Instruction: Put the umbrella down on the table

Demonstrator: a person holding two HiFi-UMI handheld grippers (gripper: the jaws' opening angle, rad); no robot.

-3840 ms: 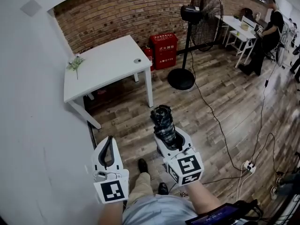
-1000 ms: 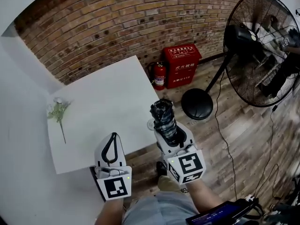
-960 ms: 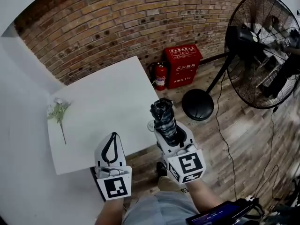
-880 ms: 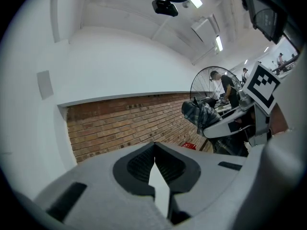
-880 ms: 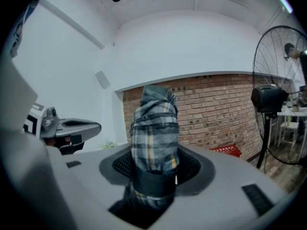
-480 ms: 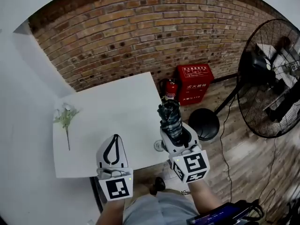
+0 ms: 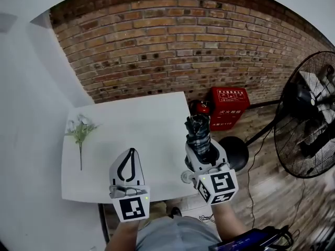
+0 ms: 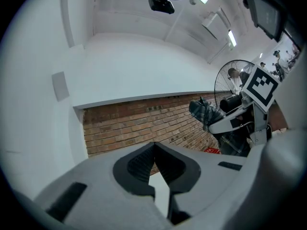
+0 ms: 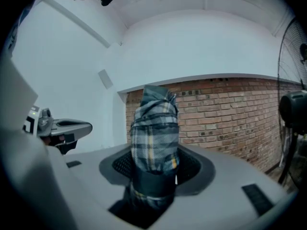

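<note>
A folded plaid umbrella (image 7: 199,132) stands upright in my right gripper (image 7: 203,151), whose jaws are shut on its lower part. In the right gripper view the umbrella (image 9: 154,133) rises between the jaws in front of a brick wall. The white table (image 7: 136,124) lies ahead and below; the right gripper hangs over its near right corner. My left gripper (image 7: 131,153) is over the table's near edge, shut with nothing in it; its tips meet in the left gripper view (image 8: 154,145).
A flower sprig (image 7: 80,129) lies on the table's left side. A small round thing (image 7: 186,177) sits at the table's near right corner. Right of the table are a red extinguisher box (image 7: 229,106), a standing fan (image 7: 314,124) and its base (image 7: 235,150). Brick wall behind.
Both grippers have come forward to the table and now hang over its near edge. The umbrella stays held upright in the right gripper. The left gripper stays shut.
</note>
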